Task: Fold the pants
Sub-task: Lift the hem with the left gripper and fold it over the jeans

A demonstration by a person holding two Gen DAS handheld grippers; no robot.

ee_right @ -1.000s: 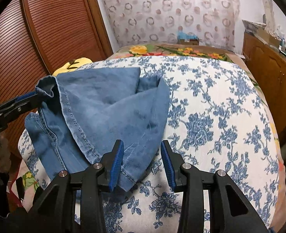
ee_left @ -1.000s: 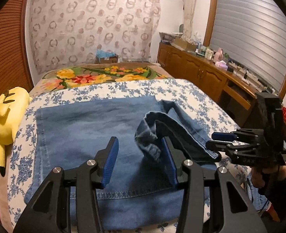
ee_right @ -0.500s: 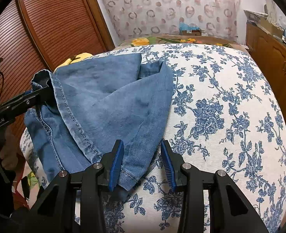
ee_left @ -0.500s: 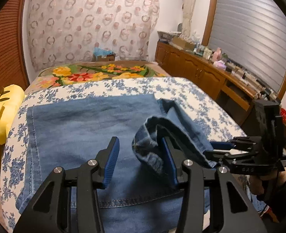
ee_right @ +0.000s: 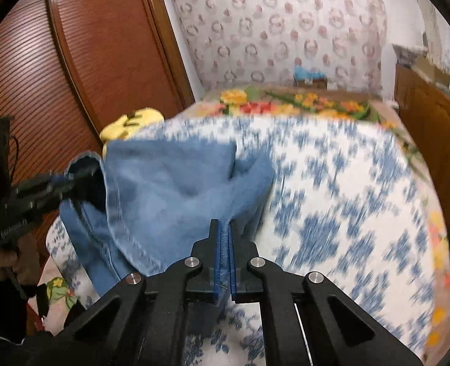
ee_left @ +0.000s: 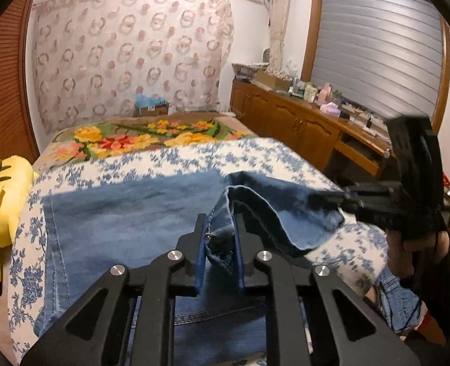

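Jaws closing: left gripper (ee_left: 219,238) bunches a hem, right gripper (ee_right: 224,244) pinches an edge. Pants (ee_left: 127,213) are soft, limp, heavy denim; I grip seams.

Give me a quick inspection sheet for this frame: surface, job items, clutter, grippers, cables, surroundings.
Surface: bed with blue floral cover.
Job's things: denim pants spread on the cover, one end lifted between the grippers.
Clutter: yellow plush toy at the bed's edge.
Grippers: left gripper closing, bunched denim pressed between its pads; right gripper shut on a thin denim edge.
Cables: thin dark cable by the left gripper's body.
Surroundings: floral blanket, patterned curtain, wooden cabinets with a crowded top, window shutter.
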